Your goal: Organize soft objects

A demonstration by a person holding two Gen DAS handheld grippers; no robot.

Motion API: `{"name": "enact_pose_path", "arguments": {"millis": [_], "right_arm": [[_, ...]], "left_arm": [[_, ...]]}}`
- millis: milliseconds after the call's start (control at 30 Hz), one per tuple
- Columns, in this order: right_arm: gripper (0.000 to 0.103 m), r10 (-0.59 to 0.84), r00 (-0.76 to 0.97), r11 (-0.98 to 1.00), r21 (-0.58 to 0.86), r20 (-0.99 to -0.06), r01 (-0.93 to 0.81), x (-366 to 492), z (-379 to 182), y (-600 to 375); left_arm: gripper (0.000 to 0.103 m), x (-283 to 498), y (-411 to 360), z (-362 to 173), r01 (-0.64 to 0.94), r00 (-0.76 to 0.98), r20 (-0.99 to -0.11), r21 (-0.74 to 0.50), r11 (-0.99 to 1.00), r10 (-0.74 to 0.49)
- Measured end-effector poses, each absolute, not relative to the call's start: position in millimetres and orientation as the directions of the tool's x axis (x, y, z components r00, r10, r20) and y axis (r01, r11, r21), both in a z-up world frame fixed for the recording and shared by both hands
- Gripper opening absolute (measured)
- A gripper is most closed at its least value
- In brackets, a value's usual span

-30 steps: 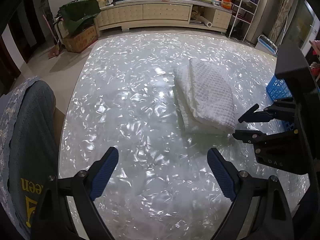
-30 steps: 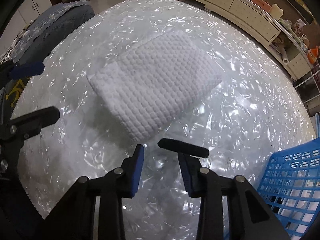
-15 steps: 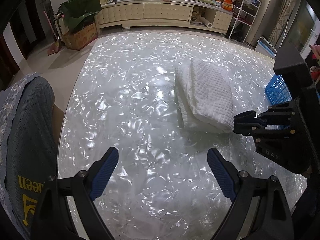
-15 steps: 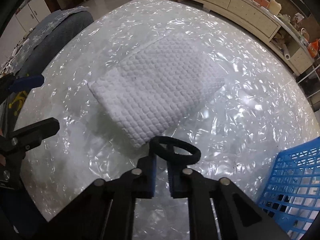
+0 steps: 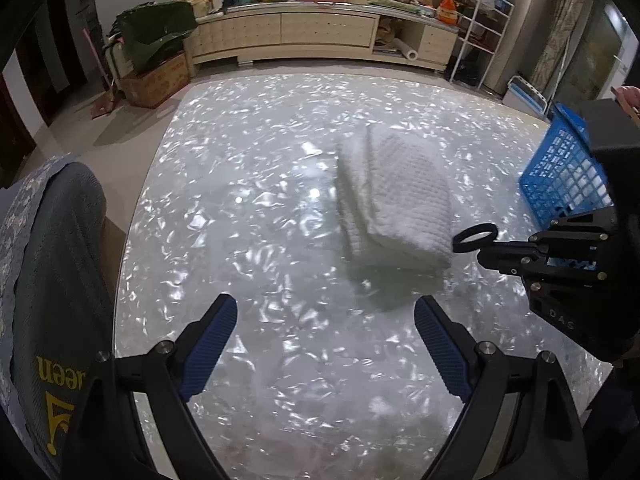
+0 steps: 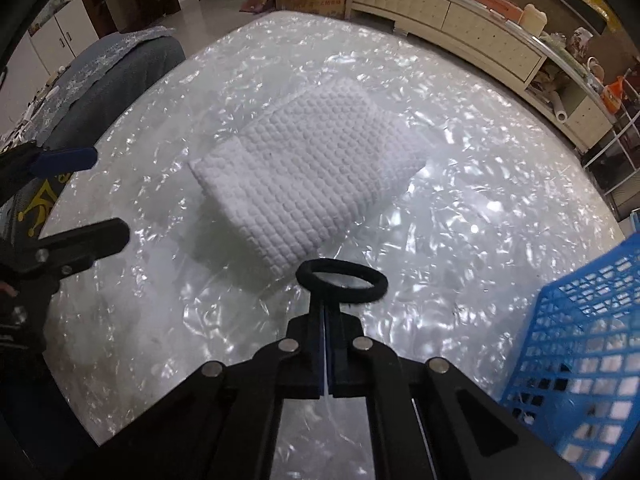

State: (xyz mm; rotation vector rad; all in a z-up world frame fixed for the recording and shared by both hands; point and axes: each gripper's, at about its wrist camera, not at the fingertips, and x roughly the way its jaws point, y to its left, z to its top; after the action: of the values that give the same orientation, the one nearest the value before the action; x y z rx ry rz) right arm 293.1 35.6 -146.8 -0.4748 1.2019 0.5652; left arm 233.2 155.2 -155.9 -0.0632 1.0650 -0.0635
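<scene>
And there it was: the right claw (image 6: 326, 300) had clamped down tight on the black hair tie (image 6: 342, 281), its two fingers pressed flat together with the near edge of the loop pinched between them and the rest of the ring sticking out past the tips. The hair tie hung clear of the shimmering, pearly counter (image 6: 460, 208), just in front of the near corner of the folded white waffle towel (image 6: 308, 176). From the left wrist view, the same loop (image 5: 475, 237) showed beside the towel's (image 5: 400, 200) right corner, held out at the tip of the right claw (image 5: 486, 254). The towel lay flat near the middle of the counter (image 5: 240, 240), folded into a thick rectangle. Off to the right stood the blue plastic basket (image 6: 580, 344), its lattice wall close beside the right claw; in the left view, the basket (image 5: 564, 176) sat at the counter's right edge, beyond the claw. The left claw (image 5: 326, 344) hovered low over bare counter, spread wide, blue pads (image 5: 208, 346) well apart and gripping nothing. A grey-covered chair (image 5: 48, 272) sat at the left rim.
</scene>
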Motion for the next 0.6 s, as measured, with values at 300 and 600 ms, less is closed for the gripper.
{"name": "enact_pose_path", "arguments": {"millis": [300,600], "right_arm": [[0.000,0.202,0.309,0.775,-0.042,-0.929,-0.631,273,-107,19],[0.000,0.235,0.377,0.803,-0.040,-0.896,-0.594,253,-58,-22]], "left_arm": [[0.089,227,139,-132,0.058,0.514,-0.851,-0.090,0.994,-0.107],[0.089,223,103,-104,0.117,0.528,-0.835,-0.111,0.987,-0.156]]}}
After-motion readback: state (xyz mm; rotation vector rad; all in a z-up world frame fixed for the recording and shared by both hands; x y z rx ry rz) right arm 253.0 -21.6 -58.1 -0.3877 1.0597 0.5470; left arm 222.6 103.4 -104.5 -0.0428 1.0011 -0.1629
